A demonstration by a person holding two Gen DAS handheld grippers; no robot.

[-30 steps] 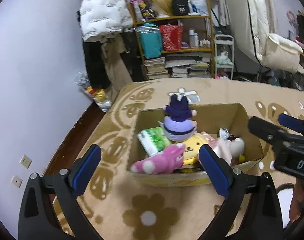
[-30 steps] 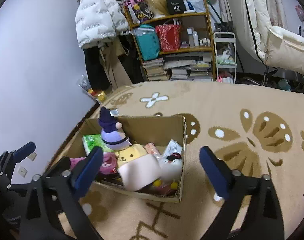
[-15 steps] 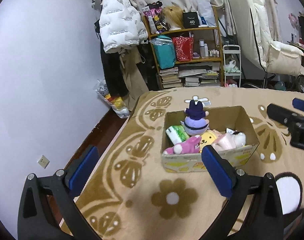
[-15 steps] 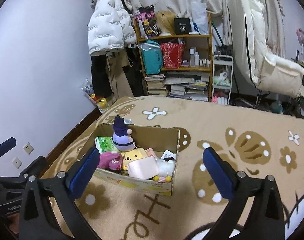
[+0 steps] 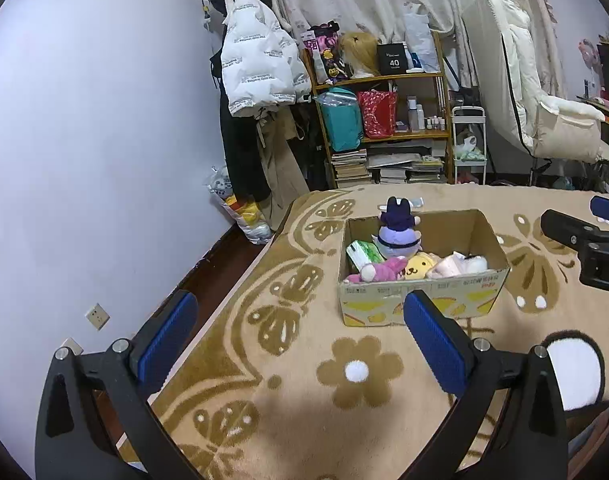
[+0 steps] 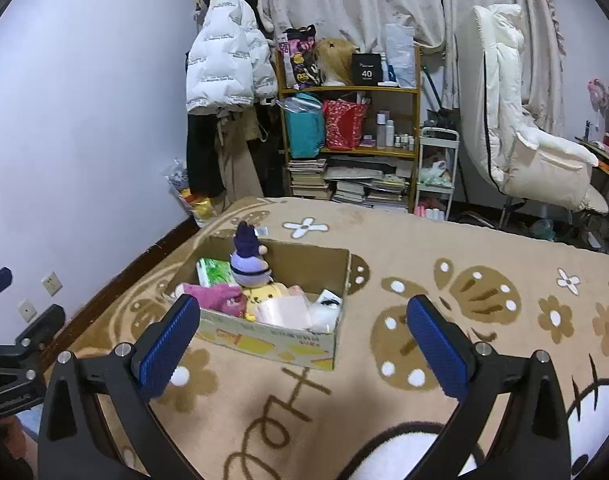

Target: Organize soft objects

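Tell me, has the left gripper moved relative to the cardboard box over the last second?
Yes. The left gripper has pulled back and up from the cardboard box, which now looks smaller and farther off.

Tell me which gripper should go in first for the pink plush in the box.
Left, probably. The pink plush lies at the left end of the cardboard box, nearer the left gripper. The right gripper, also open and empty, would cross the other toys.

Can't make out the print on the cardboard box [image 5: 424, 300] ahead, too tiny. Right gripper [image 5: 584, 228] chopped by the frame edge. Plush pile [image 6: 264, 304] half buried behind the near wall.
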